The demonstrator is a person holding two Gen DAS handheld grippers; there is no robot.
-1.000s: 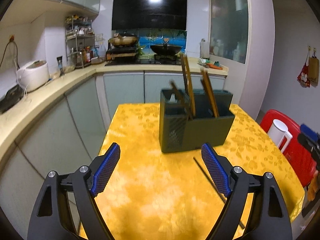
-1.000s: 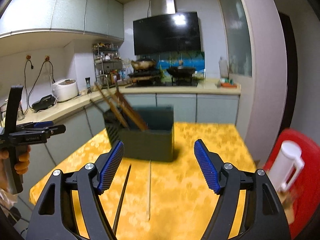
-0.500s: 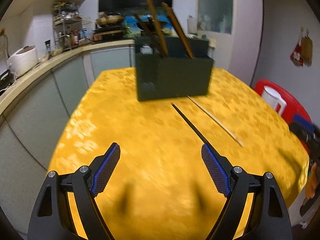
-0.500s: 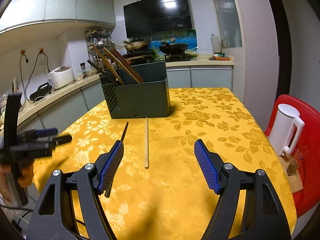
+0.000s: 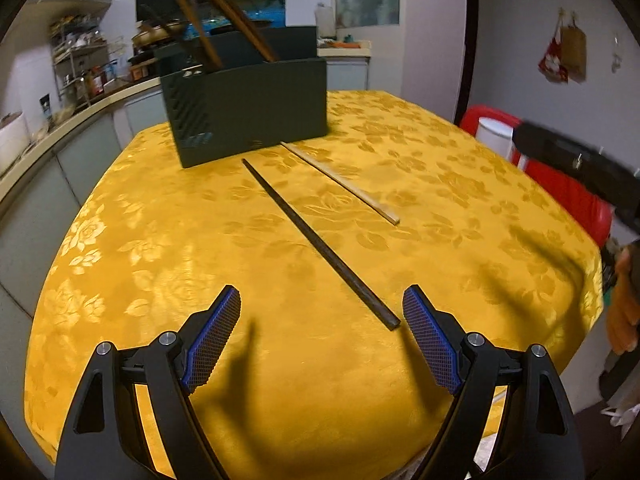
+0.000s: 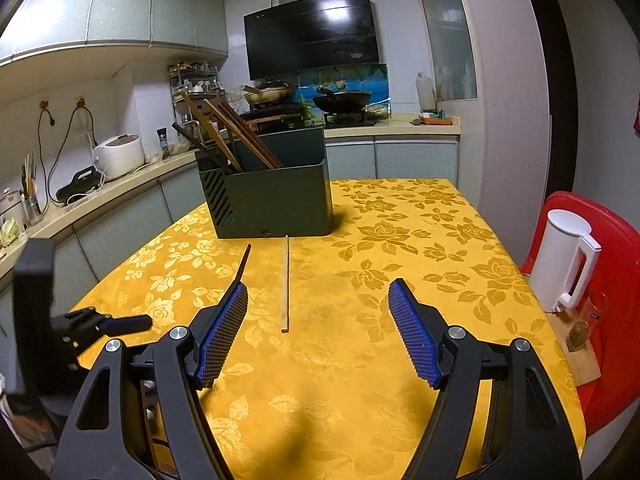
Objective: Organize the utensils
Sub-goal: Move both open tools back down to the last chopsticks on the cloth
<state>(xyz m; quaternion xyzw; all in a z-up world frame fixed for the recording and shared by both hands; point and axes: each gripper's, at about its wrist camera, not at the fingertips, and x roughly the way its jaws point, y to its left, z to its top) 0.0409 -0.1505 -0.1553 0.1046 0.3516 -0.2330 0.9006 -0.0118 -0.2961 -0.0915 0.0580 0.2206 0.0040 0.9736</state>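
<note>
Your left gripper (image 5: pixel 322 314) has its jaws spread wide and empty over the yellow tablecloth (image 5: pixel 160 240), with the near end of the dark chopstick (image 5: pixel 316 240) lying just ahead of the right-hand pad. The pale chopstick (image 6: pixel 284 280) lies beside it, its far end at the foot of the dark utensil holder (image 6: pixel 276 200), and your right gripper (image 6: pixel 318 332) hangs open just short of its near end. Both sticks should be light and stiff, but thin and flat on the cloth, so they may roll or slip. Pinch across the thicker near end, a little in from the tip. Whether the dark one is lacquered and slick is hard to tell from here.
</note>
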